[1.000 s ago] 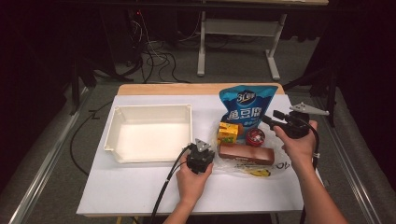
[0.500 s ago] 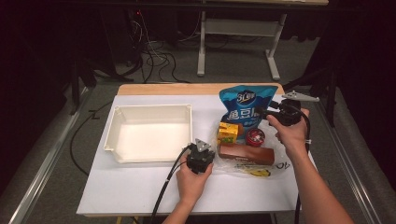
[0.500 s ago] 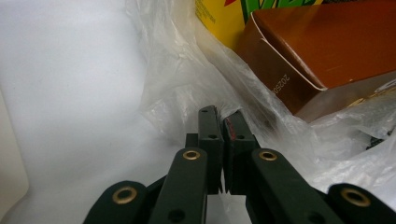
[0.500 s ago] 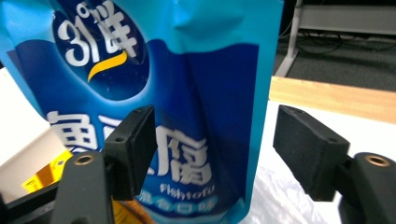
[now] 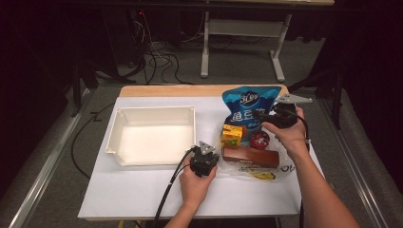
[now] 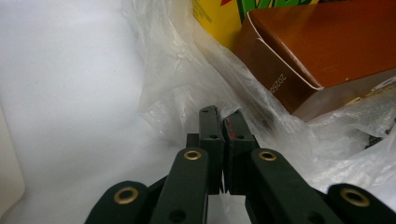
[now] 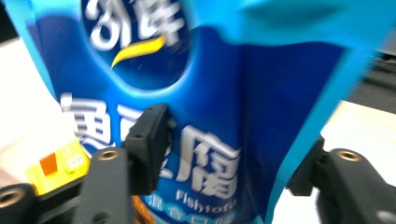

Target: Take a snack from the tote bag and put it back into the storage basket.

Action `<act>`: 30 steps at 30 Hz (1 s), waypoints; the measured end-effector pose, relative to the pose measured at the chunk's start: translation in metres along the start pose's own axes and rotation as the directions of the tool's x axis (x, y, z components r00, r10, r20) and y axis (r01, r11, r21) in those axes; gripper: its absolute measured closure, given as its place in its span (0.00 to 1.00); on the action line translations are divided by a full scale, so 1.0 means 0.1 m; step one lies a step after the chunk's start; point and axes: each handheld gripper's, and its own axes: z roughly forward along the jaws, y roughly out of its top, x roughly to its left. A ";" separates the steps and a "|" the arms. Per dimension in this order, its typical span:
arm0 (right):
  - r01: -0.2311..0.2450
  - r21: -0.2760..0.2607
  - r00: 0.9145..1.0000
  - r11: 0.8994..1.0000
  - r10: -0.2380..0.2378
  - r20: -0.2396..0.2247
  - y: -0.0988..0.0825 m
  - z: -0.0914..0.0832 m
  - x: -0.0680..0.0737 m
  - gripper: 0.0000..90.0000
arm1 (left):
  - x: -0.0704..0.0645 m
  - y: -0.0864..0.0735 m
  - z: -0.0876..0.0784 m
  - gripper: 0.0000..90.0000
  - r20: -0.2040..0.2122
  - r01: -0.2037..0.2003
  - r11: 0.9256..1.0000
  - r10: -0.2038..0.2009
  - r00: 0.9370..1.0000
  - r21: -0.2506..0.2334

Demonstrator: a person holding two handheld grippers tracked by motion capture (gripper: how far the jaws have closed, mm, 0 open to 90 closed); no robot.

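Snack bag (image 5: 250,110), blue and standing upright at the far end of the cluster of goods right of the white tray (image 5: 153,134), sits between the fingers (image 7: 148,142) of the right gripper (image 5: 264,115); these have just been closing, one on its printed face and one past its side edge, half open and not yet visibly pressing. The right hand (image 5: 285,130) is the nearer one to the bag. Left gripper (image 6: 223,122), nearer the person than the tray, has its fingers together, clamped on the clear plastic bag (image 6: 187,88) under the brown box (image 6: 322,46).
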 end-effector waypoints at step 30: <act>-0.028 -0.111 0.998 0.993 0.035 0.056 0.41 -0.34 0.26 1.00 | -0.01 0.00 0.01 0.98 -0.015 -0.010 1.000 0.010 1.000 0.007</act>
